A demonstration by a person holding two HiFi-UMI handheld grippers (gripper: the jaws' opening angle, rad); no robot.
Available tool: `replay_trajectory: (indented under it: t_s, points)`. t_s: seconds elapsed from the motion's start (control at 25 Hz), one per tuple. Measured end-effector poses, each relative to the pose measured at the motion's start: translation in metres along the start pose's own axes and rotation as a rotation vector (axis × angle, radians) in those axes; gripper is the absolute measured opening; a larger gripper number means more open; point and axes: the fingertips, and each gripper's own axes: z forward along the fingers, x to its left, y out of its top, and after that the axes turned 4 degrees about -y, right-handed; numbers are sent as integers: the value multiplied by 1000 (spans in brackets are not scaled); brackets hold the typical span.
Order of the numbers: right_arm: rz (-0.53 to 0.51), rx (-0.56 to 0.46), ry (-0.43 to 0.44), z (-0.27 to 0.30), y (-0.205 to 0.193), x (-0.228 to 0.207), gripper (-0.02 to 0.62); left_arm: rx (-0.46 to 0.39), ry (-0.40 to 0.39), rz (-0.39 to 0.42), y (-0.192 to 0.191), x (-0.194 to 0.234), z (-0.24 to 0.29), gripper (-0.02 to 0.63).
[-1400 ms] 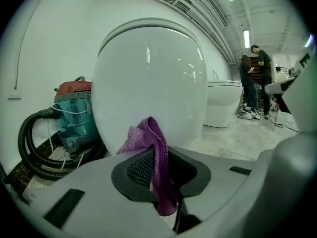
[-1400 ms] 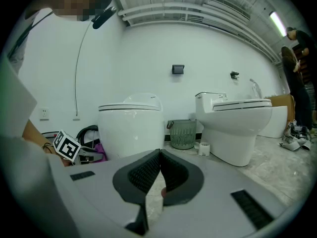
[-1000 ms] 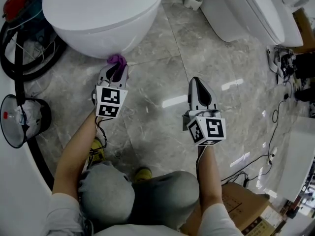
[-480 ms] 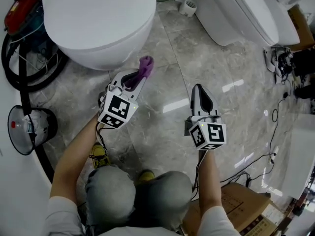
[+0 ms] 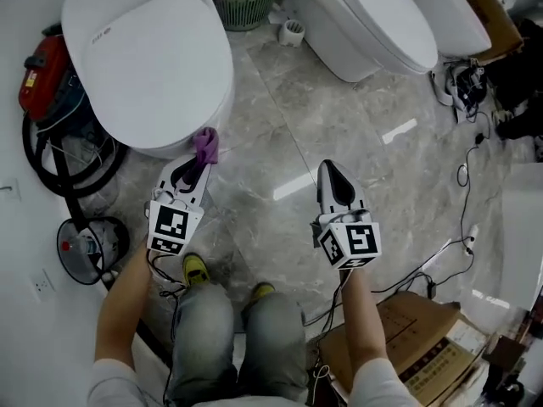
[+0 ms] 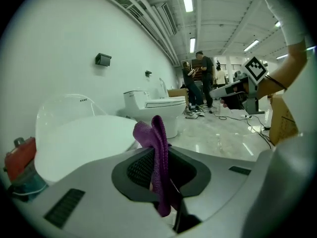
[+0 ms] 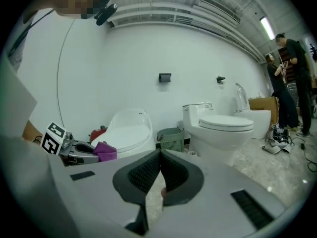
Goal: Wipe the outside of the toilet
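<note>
Clamping one purple cloth (image 5: 205,144) — left gripper (image 5: 198,161); three toilets (image 5: 144,58).

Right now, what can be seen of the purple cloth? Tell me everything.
The purple cloth is a small, soft-looking, crumpled fabric piece pinched between the shut jaws of the left hand-held gripper. Its bunched folds stick out past the jaw tips; a tail hangs between them. It sits beside the front rim of the white oval toilet; whether it touches it I cannot tell.
</note>
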Motion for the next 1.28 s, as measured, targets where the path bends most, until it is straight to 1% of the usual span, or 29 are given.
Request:
replay_trajectory:
  t_s: [0.08, 0.16, 0.36, 0.52, 0.6, 0.68, 0.72, 0.8, 0.92, 1.08, 1.28]
  points:
    - [33, 3, -2, -8, 30, 2, 8, 10, 7, 14, 27, 4, -21, 75]
    - [72, 3, -9, -17, 62, 5, 8, 3, 17, 7, 59, 12, -42, 75]
    - [83, -10, -16, -41, 154, 20, 8, -24, 65, -33, 144, 52, -98, 75]
    - [54, -35, -35, -63, 235, 32, 8, -56, 128, -72, 212, 86, -147, 75]
    - [37, -44, -57, -72, 271, 35, 8, -79, 168, -115, 248, 101, -171, 75]
    - [48, -55, -67, -83, 306, 42, 8, -101, 202, -162, 278, 115, -197, 75]
    - [54, -62, -69, -87, 322, 47, 8, -108, 216, -173, 291, 121, -209, 75]
    - [57, -74, -72, -95, 351, 59, 8, -118, 236, -174, 312, 131, -234, 75]
    - [67, -83, -88, -107, 385, 75, 8, -118, 253, -146, 334, 141, -267, 75]
    - [85, -91, -105, -125, 421, 96, 8, -105, 265, -91, 354, 146, -301, 75]
    - [94, -106, -139, -153, 462, 117, 8, -134, 272, -67, 383, 157, -339, 75]
